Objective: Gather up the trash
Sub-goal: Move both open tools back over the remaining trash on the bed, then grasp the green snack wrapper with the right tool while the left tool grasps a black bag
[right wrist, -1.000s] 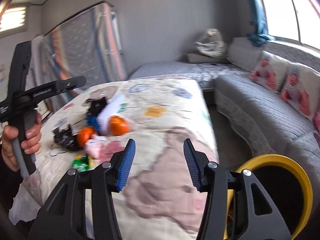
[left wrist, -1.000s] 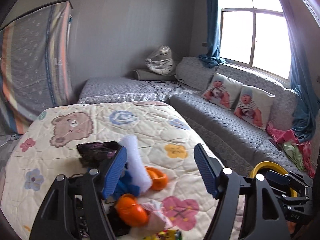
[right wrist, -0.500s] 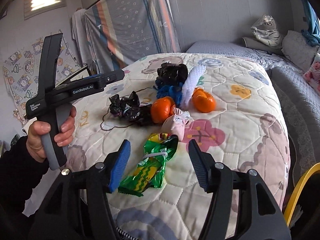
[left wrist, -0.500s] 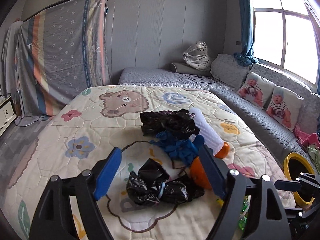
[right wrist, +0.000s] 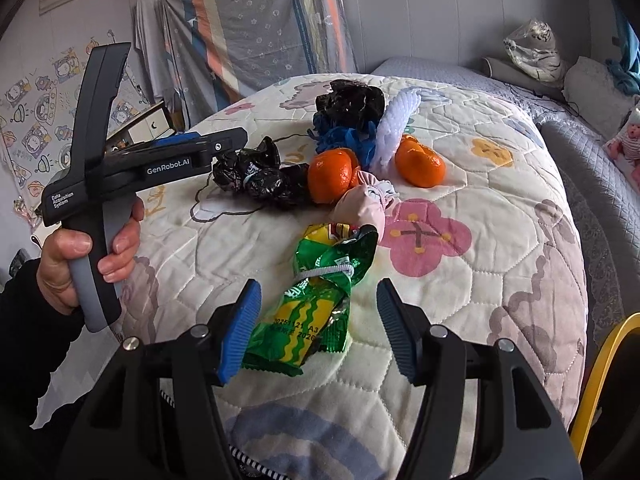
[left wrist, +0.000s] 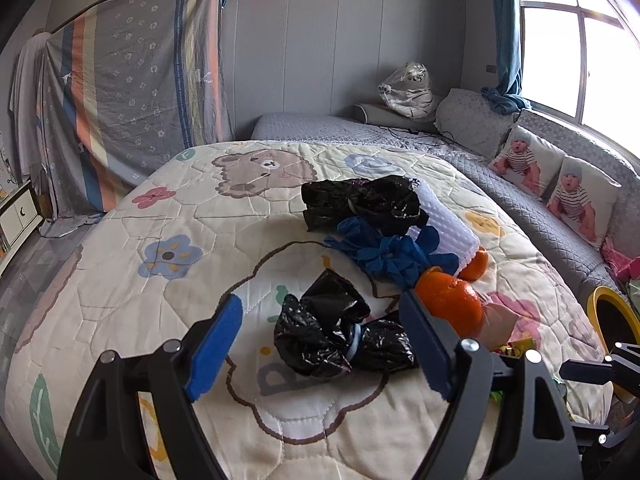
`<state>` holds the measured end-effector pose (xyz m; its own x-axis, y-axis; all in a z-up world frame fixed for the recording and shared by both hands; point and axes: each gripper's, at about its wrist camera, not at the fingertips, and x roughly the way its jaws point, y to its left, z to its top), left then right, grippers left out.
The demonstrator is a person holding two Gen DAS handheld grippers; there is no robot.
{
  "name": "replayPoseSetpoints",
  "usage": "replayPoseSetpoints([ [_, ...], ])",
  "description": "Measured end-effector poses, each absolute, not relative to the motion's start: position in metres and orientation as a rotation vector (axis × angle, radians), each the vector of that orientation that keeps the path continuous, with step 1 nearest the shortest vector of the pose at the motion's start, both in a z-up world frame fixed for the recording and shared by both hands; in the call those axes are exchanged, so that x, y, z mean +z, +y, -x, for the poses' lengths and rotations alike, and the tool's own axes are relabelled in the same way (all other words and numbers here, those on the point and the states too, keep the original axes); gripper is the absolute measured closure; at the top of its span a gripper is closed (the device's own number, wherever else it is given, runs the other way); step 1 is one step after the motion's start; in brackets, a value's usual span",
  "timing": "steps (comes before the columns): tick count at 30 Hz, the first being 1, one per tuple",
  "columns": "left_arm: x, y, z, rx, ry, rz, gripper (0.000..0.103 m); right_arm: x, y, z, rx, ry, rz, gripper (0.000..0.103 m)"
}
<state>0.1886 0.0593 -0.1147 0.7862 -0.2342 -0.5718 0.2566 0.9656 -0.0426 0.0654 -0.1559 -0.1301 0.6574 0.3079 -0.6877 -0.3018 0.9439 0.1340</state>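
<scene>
While angled down, left gripper (left wrist: 320, 344) above black bag (left wrist: 340, 336)

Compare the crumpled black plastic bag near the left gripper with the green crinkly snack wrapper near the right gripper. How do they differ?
The crumpled black plastic bag is plain, glossy and dark; the green crinkly snack wrapper is bright, with yellow print. The bag is bunched into a lump; the wrapper lies long, cinched by a white band. The bag lies next to an orange; the wrapper lies nearer the quilt's edge. Both rest on the quilt, ungripped.
</scene>
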Motion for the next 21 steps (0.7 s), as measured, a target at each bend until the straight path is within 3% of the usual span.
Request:
replayPoseSetpoints([
  [7, -0.126, 0.052, -0.203, -0.266, 0.667, -0.037, 0.027, -0.140, -0.154, -0.076, 0.337, 0.821, -0.006, 0.047],
  [14, -0.132, 0.044, -0.216, -0.279, 0.715, -0.036, 0.049, -0.147, -0.153, -0.083, 0.337, 0.853, 0.001, 0.058],
  [16, -0.134, 0.041, -0.217, -0.278, 0.723, -0.050, 0.055, -0.147, -0.153, -0.084, 0.338, 0.858, -0.001, 0.065],
  [21, -0.134, 0.039, -0.219, -0.277, 0.732, -0.055, 0.068, -0.147, -0.152, -0.085, 0.336, 0.856, 0.003, 0.069],
])
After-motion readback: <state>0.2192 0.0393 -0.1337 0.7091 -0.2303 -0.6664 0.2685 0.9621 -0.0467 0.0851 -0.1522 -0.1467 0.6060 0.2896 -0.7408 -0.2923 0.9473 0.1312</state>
